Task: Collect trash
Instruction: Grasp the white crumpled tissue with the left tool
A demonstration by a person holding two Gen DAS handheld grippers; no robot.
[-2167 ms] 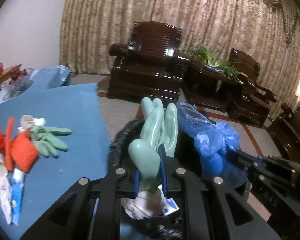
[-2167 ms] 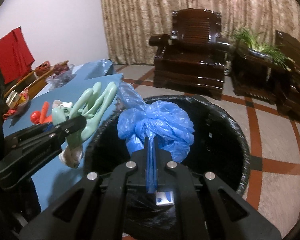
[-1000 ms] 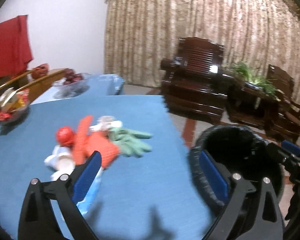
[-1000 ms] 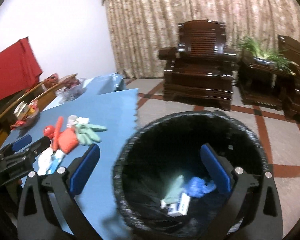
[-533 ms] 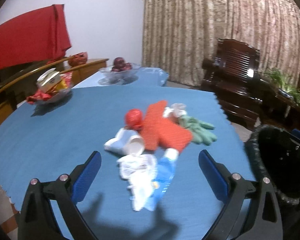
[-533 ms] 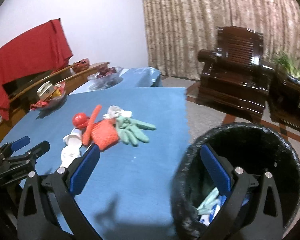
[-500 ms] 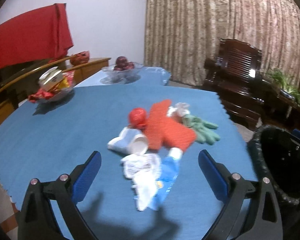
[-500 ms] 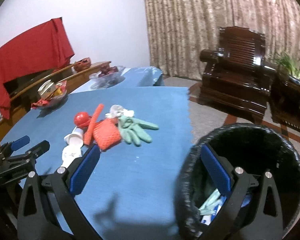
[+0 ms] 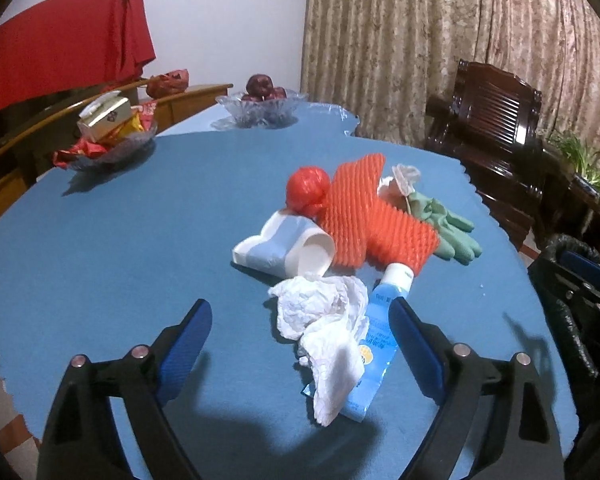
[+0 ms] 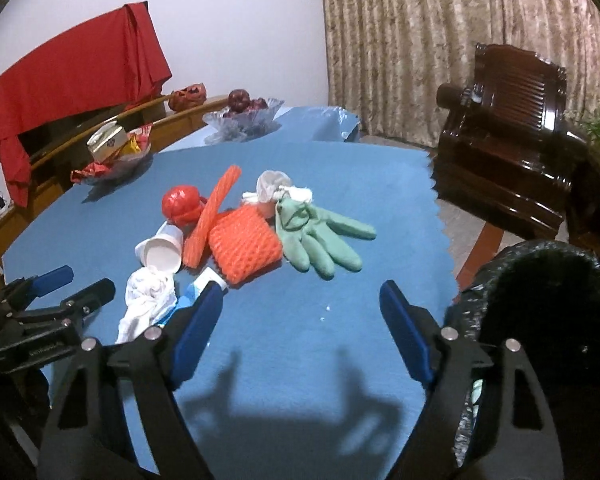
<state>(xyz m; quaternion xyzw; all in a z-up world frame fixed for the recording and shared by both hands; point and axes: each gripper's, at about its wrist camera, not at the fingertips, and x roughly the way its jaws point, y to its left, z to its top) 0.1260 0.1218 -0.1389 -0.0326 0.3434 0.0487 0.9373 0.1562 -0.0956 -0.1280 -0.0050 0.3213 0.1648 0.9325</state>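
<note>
Since two seconds ago, I have released the pale green glove and the blue bag into the black-lined bin [image 10: 540, 292] and swung both grippers back over the blue table [image 9: 100, 240]. My left gripper [image 9: 300, 340] hangs above the near end of the trash pile, jaws spread wide, holding nothing. My right gripper [image 10: 300, 320] is likewise wide apart and empty, over bare cloth just short of the pile; the bin sits at its right, off the table edge.

Remaining trash lies in one cluster. A crumpled white tissue [image 9: 324, 320] lies partly over a blue tube [image 9: 374, 348] with a white cap, between the left gripper's fingers. Beyond them lies a tipped paper cup [image 9: 288, 248], touching an orange foam fruit net [image 9: 364, 220]. A red wad [image 9: 308, 190] sits behind the cup. A green glove [image 10: 320, 236] lies flat beside the net, fingers toward the bin. A small white scrap [image 10: 274, 186] lies at the glove's cuff.

Two glass bowls [image 9: 260, 110] stand well apart at the far side.
</note>
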